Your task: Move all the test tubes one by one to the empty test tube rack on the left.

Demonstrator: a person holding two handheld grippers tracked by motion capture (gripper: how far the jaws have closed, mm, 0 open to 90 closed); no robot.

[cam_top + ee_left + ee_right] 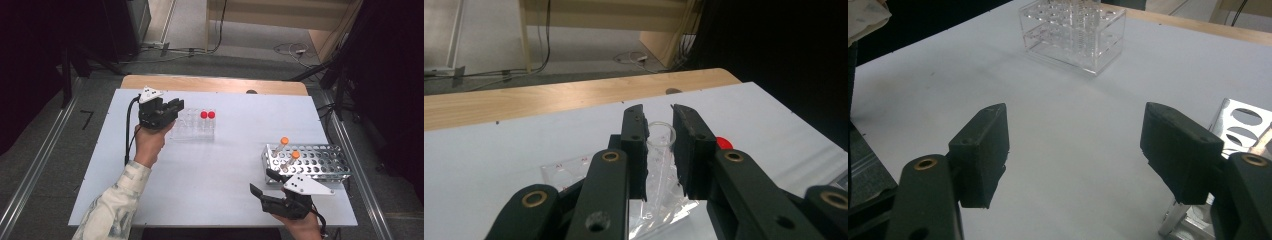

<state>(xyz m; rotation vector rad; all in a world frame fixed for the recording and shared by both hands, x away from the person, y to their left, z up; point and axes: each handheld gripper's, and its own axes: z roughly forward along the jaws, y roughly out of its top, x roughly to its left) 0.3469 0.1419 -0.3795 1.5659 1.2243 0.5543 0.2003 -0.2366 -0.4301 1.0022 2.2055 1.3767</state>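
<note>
Right gripper [262, 184] was held at lower right, jaws spread wide with nothing between, beside the metal rack [320, 161]. Left gripper [659, 145], upper left, was clamped on a clear tube [660, 134] above the clear rack [194, 126].

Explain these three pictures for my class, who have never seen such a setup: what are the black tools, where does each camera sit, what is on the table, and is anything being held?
No robot here: a person holds a hand tool with a two-jawed claw in each hand. The high view looks down on the white table. The other two cameras ride on the tools and look along their jaws.

On the table stand a clear plastic rack with two red-capped tubes, and a metal rack with two orange-capped tubes.

The left claw is shut on a clear open tube above the plastic rack. The right claw is open, with nothing between its jaws, next to the metal rack.
</note>
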